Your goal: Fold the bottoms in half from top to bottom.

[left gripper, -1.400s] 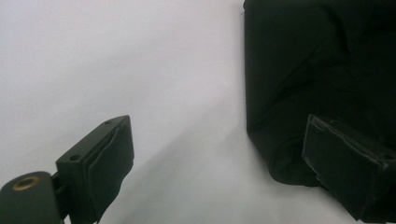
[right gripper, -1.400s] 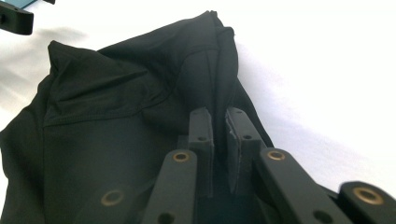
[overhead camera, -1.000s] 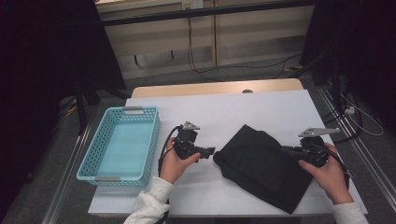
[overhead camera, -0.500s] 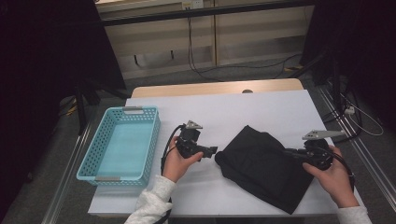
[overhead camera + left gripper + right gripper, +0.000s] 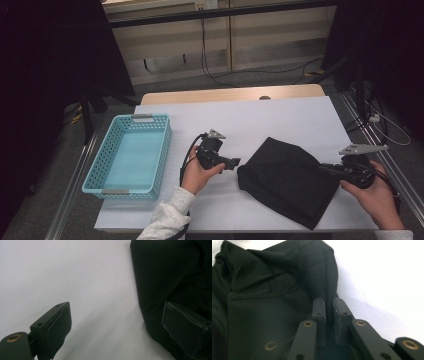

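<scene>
High view: I have the black cloth [image 5: 285, 182] lying folded on the white table [image 5: 280, 120], right of the middle. My right gripper [image 5: 331, 169] pinches its right edge between nearly closed jaws, I think to pull the fabric flat. My left gripper [image 5: 235, 162] waits just beside the left edge, jaws apart, holding nothing. The blue basket [image 5: 95, 175] at far left contains nothing.

White-topped table [image 5: 280, 112] on grey floor [image 5: 165, 85], beige wall panels [image 5: 165, 45] behind, dark surroundings
</scene>
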The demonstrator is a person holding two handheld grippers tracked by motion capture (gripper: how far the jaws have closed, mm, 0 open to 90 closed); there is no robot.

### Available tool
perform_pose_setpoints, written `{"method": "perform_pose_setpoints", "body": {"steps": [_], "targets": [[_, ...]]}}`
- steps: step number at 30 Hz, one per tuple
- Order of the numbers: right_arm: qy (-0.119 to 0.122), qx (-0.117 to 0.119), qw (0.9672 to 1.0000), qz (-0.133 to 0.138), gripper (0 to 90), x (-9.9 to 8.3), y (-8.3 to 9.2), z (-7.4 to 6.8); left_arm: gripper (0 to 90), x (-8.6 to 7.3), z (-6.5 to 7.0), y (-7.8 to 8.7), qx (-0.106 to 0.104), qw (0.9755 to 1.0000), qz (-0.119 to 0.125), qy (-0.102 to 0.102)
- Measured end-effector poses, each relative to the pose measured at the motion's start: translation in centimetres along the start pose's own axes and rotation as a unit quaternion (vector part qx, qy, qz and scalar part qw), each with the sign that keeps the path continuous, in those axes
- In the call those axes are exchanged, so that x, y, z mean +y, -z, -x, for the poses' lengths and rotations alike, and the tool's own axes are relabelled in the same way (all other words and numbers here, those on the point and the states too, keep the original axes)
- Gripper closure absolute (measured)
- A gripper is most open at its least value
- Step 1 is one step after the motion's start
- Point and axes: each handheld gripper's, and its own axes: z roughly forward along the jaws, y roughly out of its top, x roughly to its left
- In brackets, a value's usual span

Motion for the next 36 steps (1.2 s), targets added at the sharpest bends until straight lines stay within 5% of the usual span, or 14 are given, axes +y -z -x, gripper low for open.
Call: {"method": "perform_pose_setpoints", "body": {"steps": [2,7,16,24,28,30,36], "targets": [[0.002,-0.003,1.0000,0.004,67.3,0.1,0.0,0.0,9.0,-0.1,0.0,0.0,-0.002,1.0000,-0.004,-0.005],[0.003,-0.004,0.9997,0.025,55.3,0.6,-0.4,-0.4,9.0,-0.5,0.1,-0.4,-0.001,1.0000,-0.008,-0.001],[0.009,-0.009,0.9997,0.019,49.7,0.8,-1.8,-0.8,9.0,-0.9,0.0,-0.7,0.001,0.9999,-0.017,0.000],[0.016,-0.017,0.9997,-0.004,57.1,0.0,-4.0,-0.5,9.0,-1.0,-0.1,-0.8,0.003,0.9998,-0.019,0.001],[0.023,0.000,0.9996,-0.015,77.6,-0.3,-4.7,-0.6,9.0,-1.0,-0.1,-0.9,0.006,0.9998,-0.019,0.002],[0.032,0.010,0.9992,-0.020,84.5,-0.2,-4.6,-0.7,9.0,-1.0,-0.1,-0.9,0.005,0.9998,-0.020,0.001],[0.031,0.009,0.9994,-0.010,84.0,0.1,-2.1,0.0,9.0,-1.0,0.1,-0.9,0.002,0.9998,-0.018,0.002]]}}
